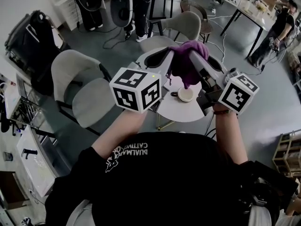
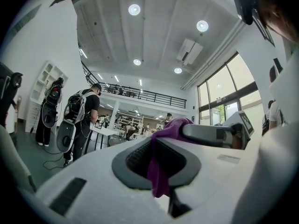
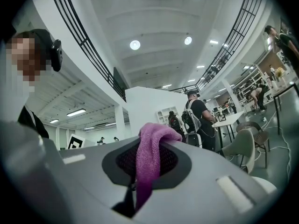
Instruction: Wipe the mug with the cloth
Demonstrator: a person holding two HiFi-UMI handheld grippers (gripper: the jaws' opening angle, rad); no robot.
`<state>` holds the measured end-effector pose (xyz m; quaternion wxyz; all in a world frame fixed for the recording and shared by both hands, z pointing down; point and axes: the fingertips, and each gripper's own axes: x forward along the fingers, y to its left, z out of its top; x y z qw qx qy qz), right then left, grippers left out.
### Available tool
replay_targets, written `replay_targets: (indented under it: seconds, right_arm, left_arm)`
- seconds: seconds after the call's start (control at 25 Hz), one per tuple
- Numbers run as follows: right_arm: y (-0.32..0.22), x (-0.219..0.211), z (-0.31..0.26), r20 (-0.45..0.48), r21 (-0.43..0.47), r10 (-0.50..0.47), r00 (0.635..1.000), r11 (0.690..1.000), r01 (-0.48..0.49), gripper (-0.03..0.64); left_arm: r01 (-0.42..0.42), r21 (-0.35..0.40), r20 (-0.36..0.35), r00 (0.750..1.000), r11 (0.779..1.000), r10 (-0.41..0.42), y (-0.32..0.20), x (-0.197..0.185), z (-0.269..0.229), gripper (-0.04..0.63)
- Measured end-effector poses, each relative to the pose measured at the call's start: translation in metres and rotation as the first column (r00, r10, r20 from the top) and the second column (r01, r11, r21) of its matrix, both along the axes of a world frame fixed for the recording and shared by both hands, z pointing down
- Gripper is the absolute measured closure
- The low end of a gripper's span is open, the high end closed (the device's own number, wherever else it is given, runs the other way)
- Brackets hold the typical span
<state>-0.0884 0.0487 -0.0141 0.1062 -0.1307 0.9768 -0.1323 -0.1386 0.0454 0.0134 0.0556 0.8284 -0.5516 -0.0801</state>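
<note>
Clamping a purple cloth point(image 1: 186, 67) from both sides, the two tools hung raised above a small round white desk point(image 1: 175, 111) in the head view. At nine o'clock from the desk stood a grey chair point(image 1: 77, 86), clear of it.

The left hand-held gripper point(image 1: 168, 55) rose from the person's forearm with its marker cube nearest the camera and pointed toward one o'clock. Its jaws were narrow, pinched on the cloth. In its own view the cloth point(image 2: 159, 171) ran down between the dark pads and trailed off toward two o'clock to the other tool.

Between the two tips the cloth bunched in a loose lump, one corner drooping toward six o'clock. At six o'clock from that lump the mug point(image 1: 185, 95) sat upright on the desk, pale inside, with its handle toward nine o'clock. The hanging corner ended just above its rim in the picture, and contact could not be judged.

The right hand-held gripper point(image 1: 196, 56) reached in from five o'clock and pointed toward eleven o'clock. Its jaws were likewise nearly together, biting the cloth. In its own view the knitted cloth point(image 3: 147, 167) draped over the tips and ran down between the pads.

A second chair point(image 1: 186, 25) stood at twelve o'clock from the desk. Farther right, at two o'clock, a bystander point(image 1: 281, 25) in dark clothes stood near a long table point(image 1: 244, 8).
</note>
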Motion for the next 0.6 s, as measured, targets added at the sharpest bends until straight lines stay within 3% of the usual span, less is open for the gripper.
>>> replay_targets:
  seconds: [0.6]
  right_arm:
    - [0.0013,-0.0072,0.0029,-0.016,0.006,-0.015,1.000,1.000,0.015,0.581]
  left_arm:
    - [0.023,-0.003,-0.005,1.000,1.000,-0.023,0.0016,-0.0065,0.0015,0.574]
